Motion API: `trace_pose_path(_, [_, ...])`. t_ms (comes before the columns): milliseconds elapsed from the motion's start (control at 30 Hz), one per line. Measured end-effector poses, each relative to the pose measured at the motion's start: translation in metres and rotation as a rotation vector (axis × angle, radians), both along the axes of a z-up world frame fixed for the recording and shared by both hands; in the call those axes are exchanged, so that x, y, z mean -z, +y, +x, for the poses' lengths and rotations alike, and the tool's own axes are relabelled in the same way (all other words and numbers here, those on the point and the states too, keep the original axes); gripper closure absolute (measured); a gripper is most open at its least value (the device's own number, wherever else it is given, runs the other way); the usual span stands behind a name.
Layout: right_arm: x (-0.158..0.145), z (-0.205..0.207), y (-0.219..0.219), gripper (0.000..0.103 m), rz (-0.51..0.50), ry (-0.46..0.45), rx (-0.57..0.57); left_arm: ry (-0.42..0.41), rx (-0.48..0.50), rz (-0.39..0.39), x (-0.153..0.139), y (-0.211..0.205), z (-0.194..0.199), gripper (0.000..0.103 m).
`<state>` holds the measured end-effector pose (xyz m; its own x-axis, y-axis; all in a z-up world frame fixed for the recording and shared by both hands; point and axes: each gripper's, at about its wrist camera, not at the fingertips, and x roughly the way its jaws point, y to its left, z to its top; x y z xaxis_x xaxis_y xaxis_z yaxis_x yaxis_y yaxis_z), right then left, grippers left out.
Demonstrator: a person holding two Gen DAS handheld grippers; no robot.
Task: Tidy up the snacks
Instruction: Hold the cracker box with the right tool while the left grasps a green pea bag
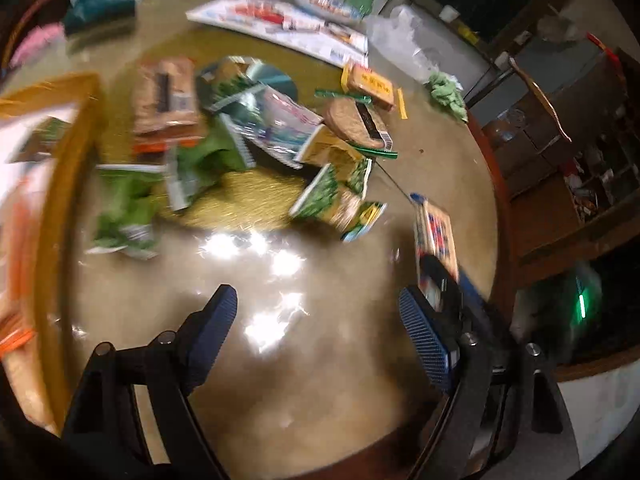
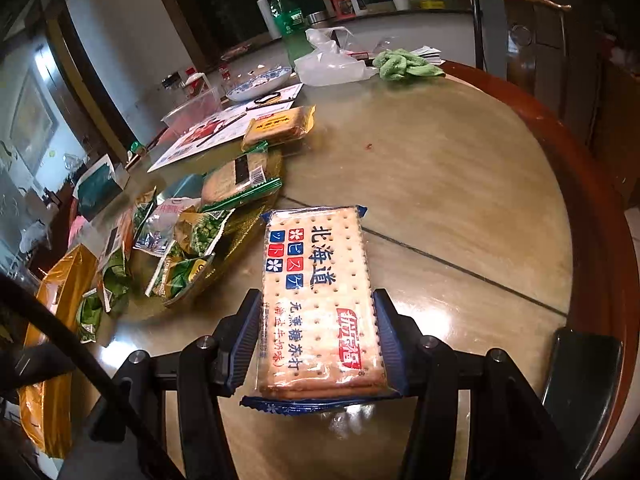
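Through the left wrist camera nearly everything is smeared by motion blur: the left gripper [image 1: 316, 320] hangs wide open over the glossy table [image 1: 360, 360], the snack pile [image 1: 240, 140] behind it reads only as green and tan packets, and the cracker pack [image 1: 436, 236] is partly covered at its near end by the right gripper [image 1: 444, 284]. From the right wrist camera the picture is sharp: the right gripper's [image 2: 316, 340] jaws clamp the cracker pack [image 2: 316, 300] by its long sides, printed face up, long axis running straight away along the fingers, far end toward the table's [image 2: 460, 180] middle, just right of the snack pile [image 2: 192, 232].

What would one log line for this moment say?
right hand-held gripper: shut on cracker pack | left hand-held gripper: open, nothing held | snack pile: on table
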<state>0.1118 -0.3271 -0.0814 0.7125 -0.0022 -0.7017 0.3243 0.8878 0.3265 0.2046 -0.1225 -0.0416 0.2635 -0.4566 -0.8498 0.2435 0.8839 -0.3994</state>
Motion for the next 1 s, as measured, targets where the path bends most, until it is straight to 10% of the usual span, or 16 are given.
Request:
trace_pose_path(233, [0.001,-0.002,-0.001,0.048,0.025,-0.016,-0.018,0.07,-0.085,0.033,0.02,-0.044,0.053,0.025])
trace_pose_path(433, [0.001,-0.004,-0.003,0.048,0.04,-0.026,-0.029,0.048,-0.113,0.106,0.025,-0.046,0.045,0.065])
trace_pose_path(1000, [0.001,-0.001,0.004,0.048,0.042,-0.034,-0.091,-0.08,-0.001,0.15,0.018,0.002,-0.034,0.074])
